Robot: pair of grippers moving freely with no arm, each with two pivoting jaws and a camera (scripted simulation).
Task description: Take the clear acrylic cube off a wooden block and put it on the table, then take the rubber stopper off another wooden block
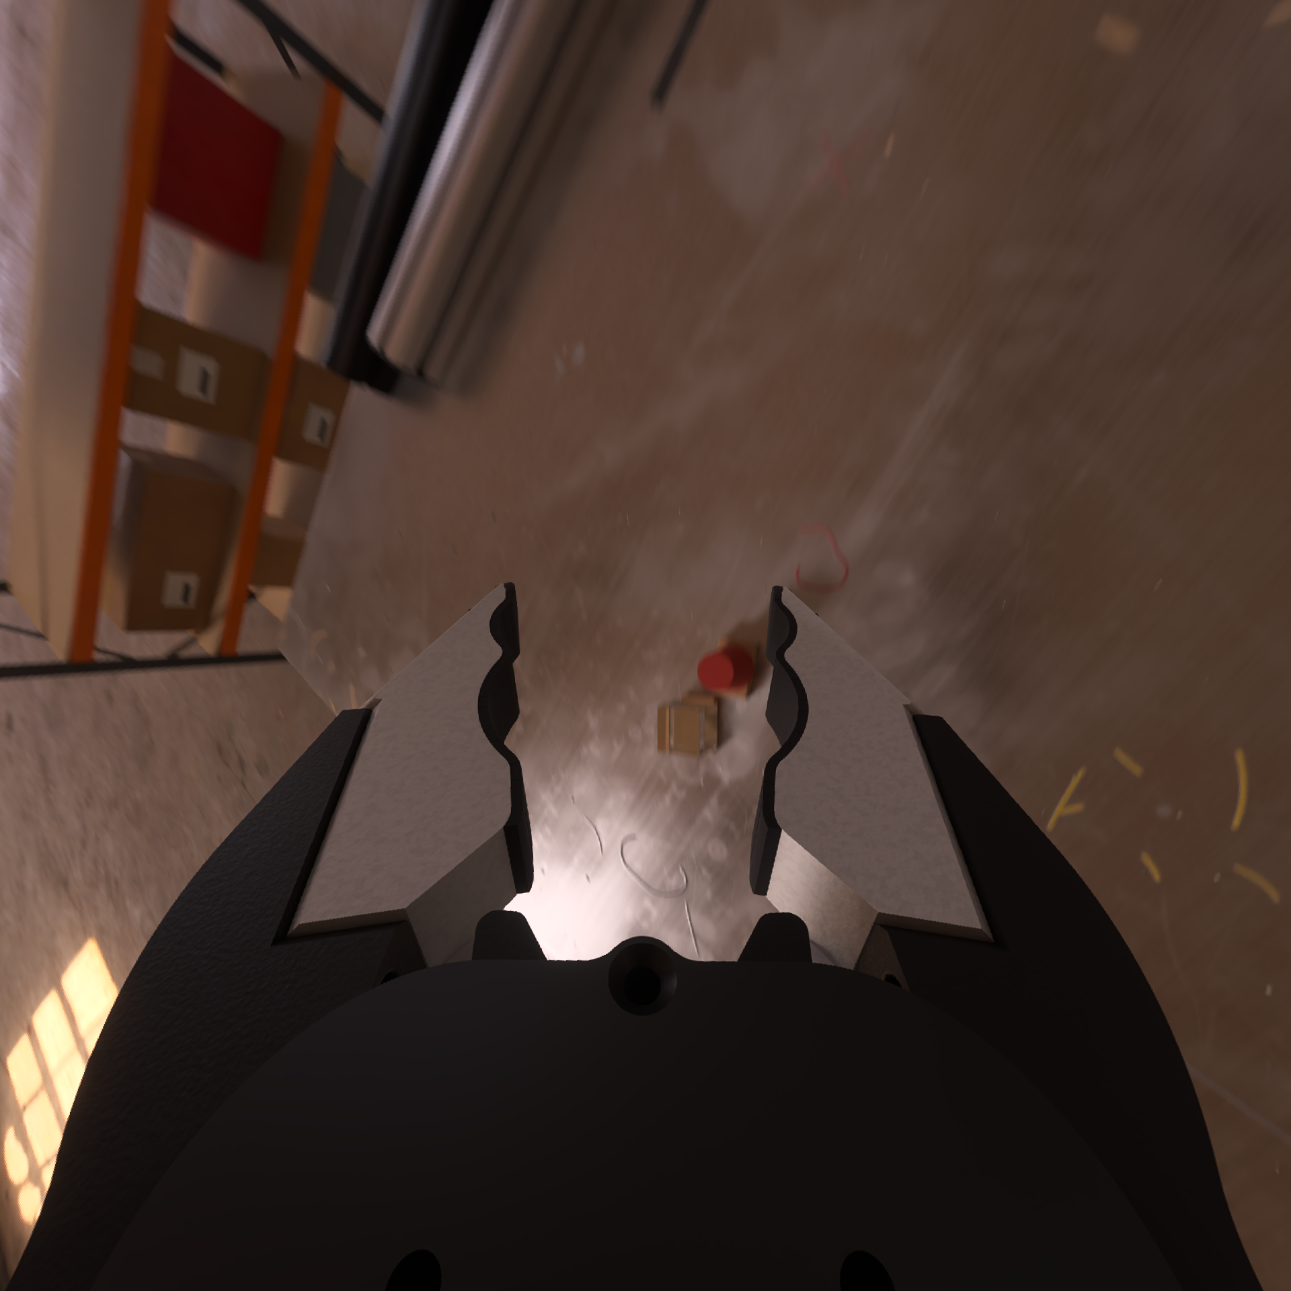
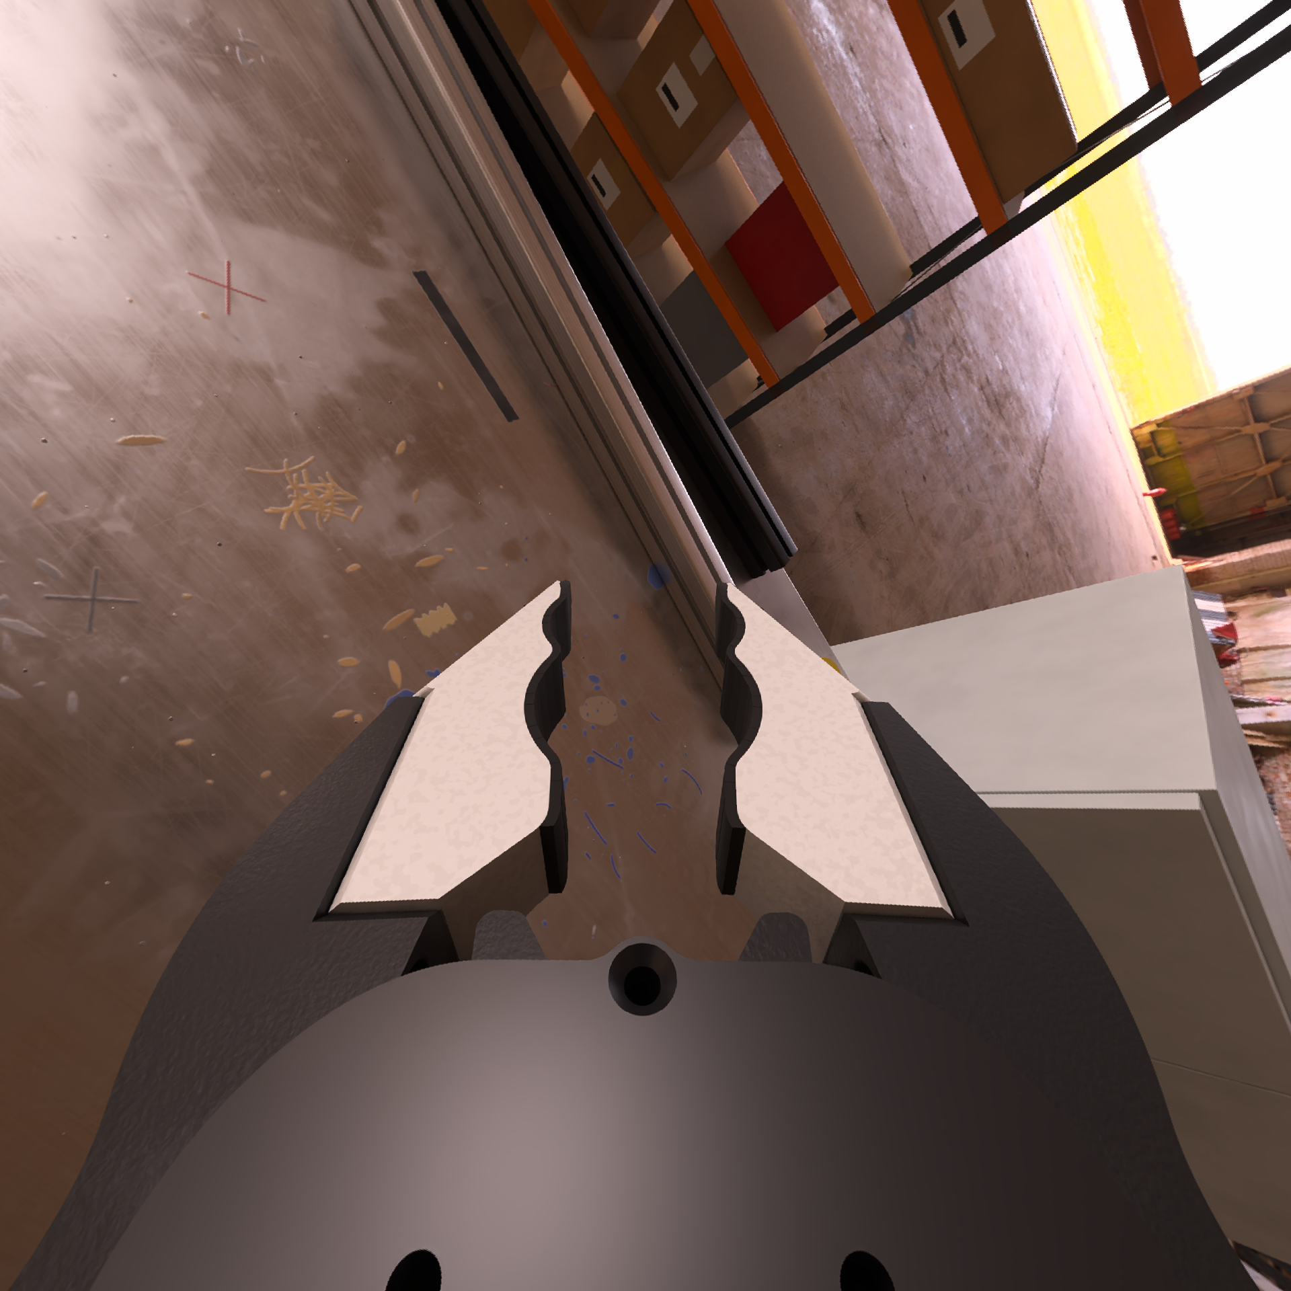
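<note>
- Left gripper (image 1: pixel 643 601): hovering with jaws apart, gripping nothing; matte black scalloped pads on pale wedge fingers.
- Rubber stopper (image 1: pixel 723 669): red cylinder, sitting on a wooden block (image 1: pixel 746 660) at 1 o'clock between the fingertips.
- Clear acrylic cube (image 1: pixel 688 726): resting atop a second wooden block, just beside the first, its glassy edges barely showing.
- Table (image 1: pixel 978 419): scuffed brown, dusty.
- Right gripper (image 2: pixel 643 601): parted, empty, pointing over the metal table rim (image 2: pixel 629 447).
</note>
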